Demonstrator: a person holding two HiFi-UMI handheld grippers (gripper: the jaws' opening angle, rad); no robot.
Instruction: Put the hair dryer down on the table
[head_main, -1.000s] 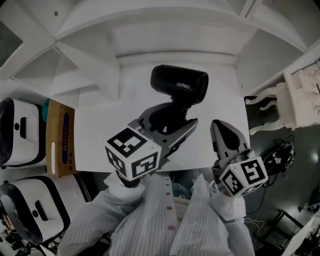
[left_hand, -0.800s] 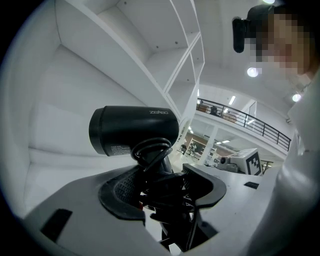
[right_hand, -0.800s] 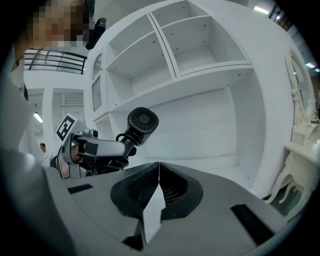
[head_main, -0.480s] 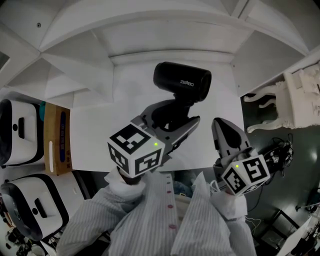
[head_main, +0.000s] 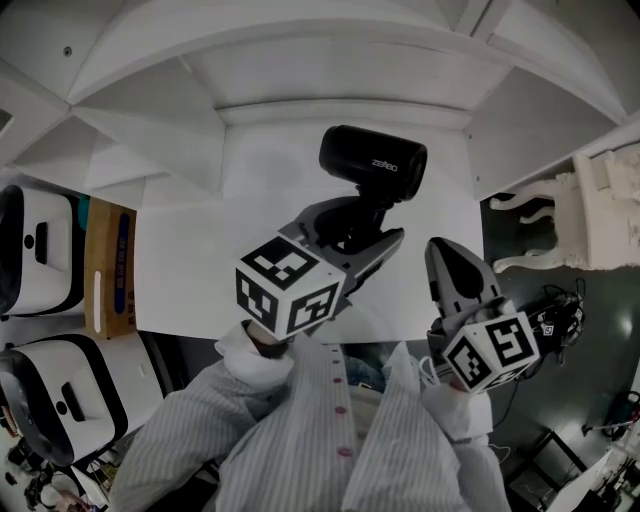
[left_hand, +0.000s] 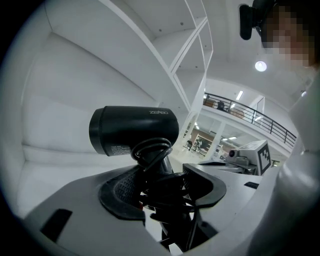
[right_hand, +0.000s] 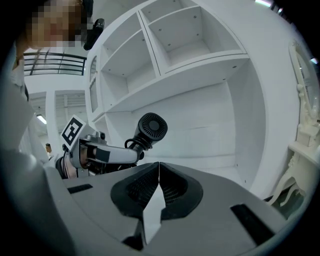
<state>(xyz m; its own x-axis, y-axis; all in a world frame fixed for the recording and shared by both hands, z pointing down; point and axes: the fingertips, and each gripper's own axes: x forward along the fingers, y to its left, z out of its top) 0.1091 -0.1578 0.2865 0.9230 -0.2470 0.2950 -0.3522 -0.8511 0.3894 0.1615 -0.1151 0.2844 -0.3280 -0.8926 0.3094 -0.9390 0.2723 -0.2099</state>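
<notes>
A black hair dryer (head_main: 372, 165) is over the white table (head_main: 200, 270), its barrel level and its handle pointing down toward me. My left gripper (head_main: 362, 228) is shut on the handle, which has the black cord wound round it. In the left gripper view the handle and cord fill the gap between the pads (left_hand: 120, 192), with the hair dryer's barrel (left_hand: 132, 131) above. My right gripper (head_main: 447, 258) hovers near the table's front right corner, shut and holding nothing. From the right gripper (right_hand: 158, 172) view the hair dryer's round rear grille (right_hand: 151, 127) faces me.
White shelving (head_main: 150, 140) rises behind and beside the table. A cardboard box (head_main: 108, 268) and white machines (head_main: 30, 250) stand off the table's left edge. An ornate white piece of furniture (head_main: 600, 200) and cables (head_main: 560, 310) lie to the right on the dark floor.
The left gripper and the hair dryer have shifted a little to the right and farther from me. The right gripper has stayed where it was.
</notes>
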